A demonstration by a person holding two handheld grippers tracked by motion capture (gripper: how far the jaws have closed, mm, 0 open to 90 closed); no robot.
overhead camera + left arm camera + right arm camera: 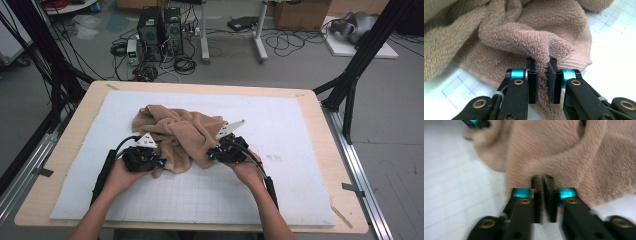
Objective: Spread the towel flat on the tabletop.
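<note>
1. Left gripper [543, 75] clamped on a fold of crumpled tan terry towel [177, 135]; right gripper [543, 195] pinching its other near edge.
2. Towel bunched mid white gridded mat [280, 125] on wooden desk [320, 120].
3. Beyond, computer towers [160, 30], tangled cables [182, 62] on floor.

hand-held gripper [543, 82]: black jaws | cyan bands | brass screws | black cable

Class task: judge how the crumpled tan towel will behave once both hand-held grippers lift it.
The towel lies in soft folds, so it will probably droop, not hold shape. Its looped pile, pinched by the left hand-held gripper, likely resists slipping. Held at two edges, the middle would probably sag.
</note>
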